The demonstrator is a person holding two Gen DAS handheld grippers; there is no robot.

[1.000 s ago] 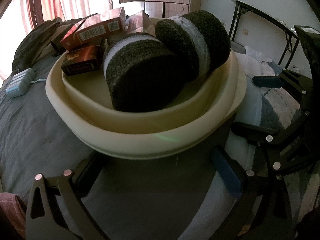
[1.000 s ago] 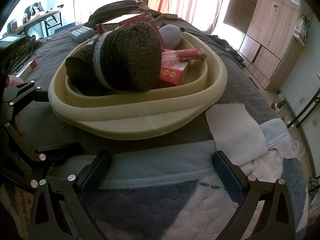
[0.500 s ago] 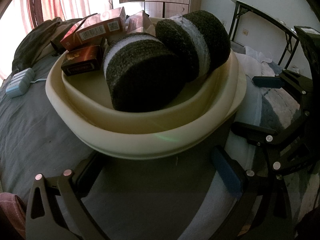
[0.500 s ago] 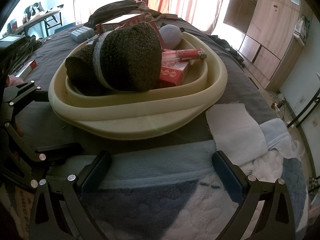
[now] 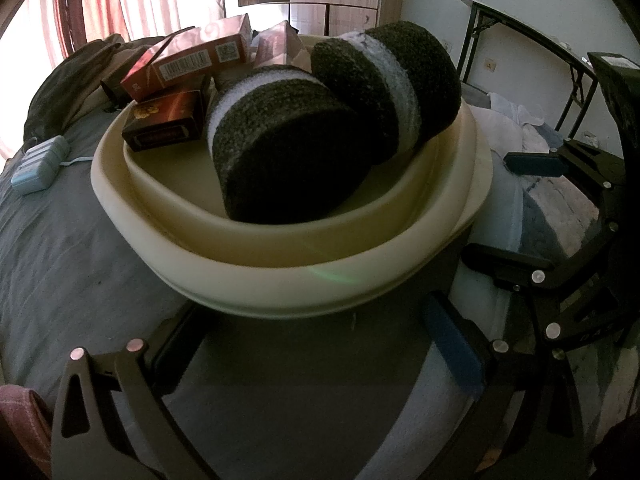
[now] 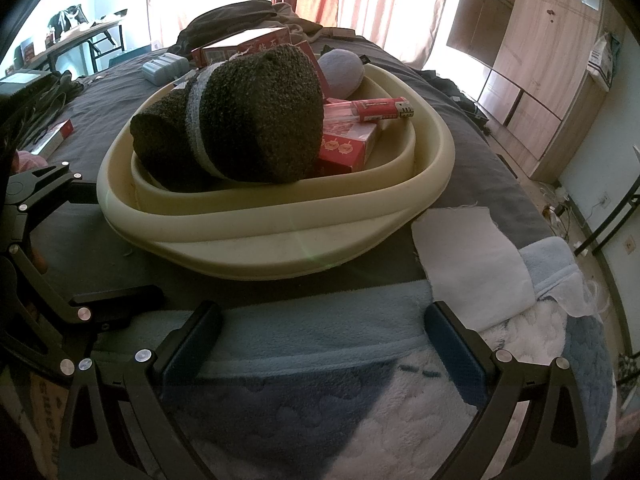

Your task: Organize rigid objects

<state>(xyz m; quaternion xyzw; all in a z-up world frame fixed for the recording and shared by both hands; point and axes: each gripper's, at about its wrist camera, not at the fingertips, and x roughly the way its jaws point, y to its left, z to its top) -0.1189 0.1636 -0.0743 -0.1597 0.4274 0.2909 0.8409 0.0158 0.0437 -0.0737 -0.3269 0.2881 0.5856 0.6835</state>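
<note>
Already the cream basin (image 6: 432, 168) on the bed held most of the load: two dark knitted rolls (image 5: 288, 152), red boxes (image 5: 188, 62) and a red lighter (image 6: 380, 109) inside its rim. Both the left gripper (image 5: 320, 344) and the right gripper (image 6: 316, 344) hovered just short of the basin, jaws wide apart, gripping nothing. By my reckoning little remained: a pale blue case (image 6: 166, 66) and a small red box (image 6: 56, 138) lay outside the basin.

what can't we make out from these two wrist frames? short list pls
- Basin floor: both views, covered by the two dark sponges and boxes.
- Red lighter: right wrist view only; sponges block it in the left.
- Box print: too small to read.
- Pale round object: right wrist view, half behind the sponge; identity unclear.
- Left gripper and right gripper: bodies cut off by the bottom edges.
</note>
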